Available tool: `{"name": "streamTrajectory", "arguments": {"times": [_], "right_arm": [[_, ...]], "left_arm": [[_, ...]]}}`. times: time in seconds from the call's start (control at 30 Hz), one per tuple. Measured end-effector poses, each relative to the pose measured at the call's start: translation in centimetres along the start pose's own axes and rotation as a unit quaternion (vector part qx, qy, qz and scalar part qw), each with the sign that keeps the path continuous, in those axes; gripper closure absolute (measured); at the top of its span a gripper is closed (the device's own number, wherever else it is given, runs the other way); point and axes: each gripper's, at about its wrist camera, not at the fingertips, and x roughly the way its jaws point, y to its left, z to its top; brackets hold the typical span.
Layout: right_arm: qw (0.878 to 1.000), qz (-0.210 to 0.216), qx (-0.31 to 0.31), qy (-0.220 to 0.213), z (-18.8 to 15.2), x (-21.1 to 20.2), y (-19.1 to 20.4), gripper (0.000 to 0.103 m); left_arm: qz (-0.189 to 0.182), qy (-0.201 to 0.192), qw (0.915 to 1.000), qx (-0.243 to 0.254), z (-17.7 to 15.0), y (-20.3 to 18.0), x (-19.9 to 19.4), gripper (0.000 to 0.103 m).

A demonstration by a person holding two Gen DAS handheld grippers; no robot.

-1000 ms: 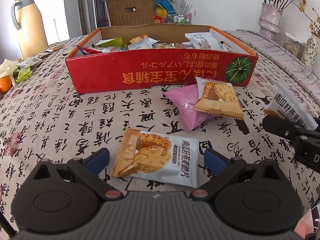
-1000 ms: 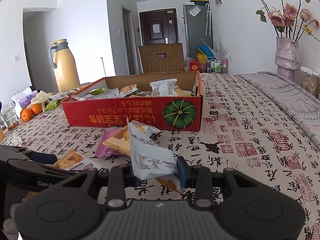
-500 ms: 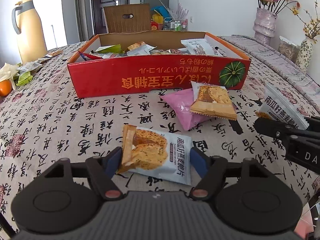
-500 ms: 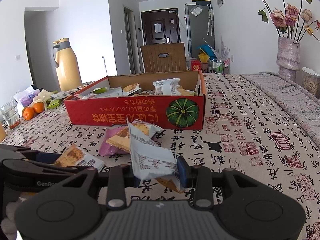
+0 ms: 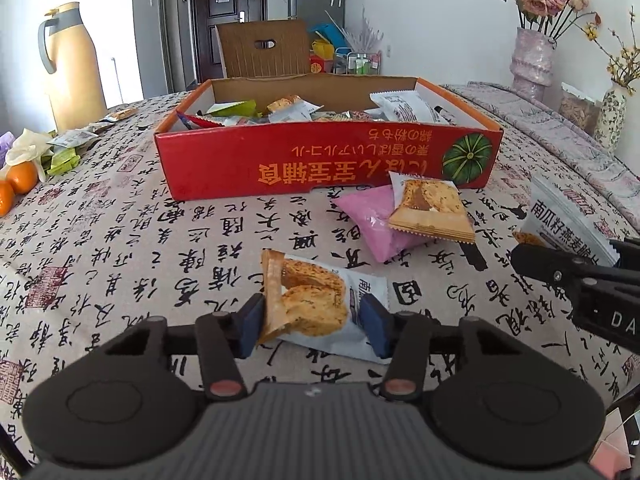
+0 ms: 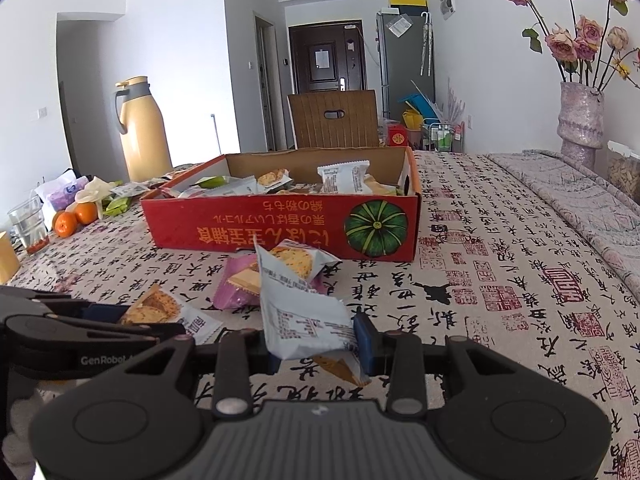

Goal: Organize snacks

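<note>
Closing our left tongs (image 5: 312, 322) on the biscuit packet (image 5: 316, 300) lying on the counter (image 5: 120, 240), pads touching it, we held our right tongs (image 6: 316, 346) clenched on a white packet (image 6: 304, 312), both bound for the red box (image 5: 320, 160).

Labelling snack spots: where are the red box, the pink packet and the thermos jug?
red box (image 5: 328, 168), left wrist view, front wall.
pink packet (image 5: 370, 218), left wrist view, bare middle.
thermos jug (image 6: 142, 140), right wrist view, yellow body.
</note>
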Motion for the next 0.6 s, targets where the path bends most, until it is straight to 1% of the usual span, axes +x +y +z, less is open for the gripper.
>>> {"name": "streamTrajectory", "arguments": {"times": [0.13,0.17,0.2,0.37,0.6], "right_arm": [[1.0,-0.002,0.0,-0.003,0.0,-0.3,0.1,0.068],[1.0,-0.002,0.0,-0.004,0.1,-0.4,0.1,0.068],[1.0,-0.002,-0.001,-0.005,0.1,-0.5,0.1,0.068],[1.0,-0.002,-0.003,-0.008,0.1,-0.9,0.3,0.068],[1.0,-0.001,-0.005,-0.011,0.2,-1.2,0.5,0.068]], "left_arm": [[0.003,-0.014,0.9999,-0.002,0.0,0.2,-0.8,0.062],[0.003,-0.018,0.9998,-0.003,0.1,0.2,-1.0,0.064],[0.003,-0.021,0.9998,-0.005,0.2,0.3,-1.2,0.067],[-0.002,-0.037,0.9993,-0.007,0.5,0.4,-2.1,0.073],[-0.013,-0.061,0.9981,-0.002,0.9,0.2,-3.5,0.085]]}}
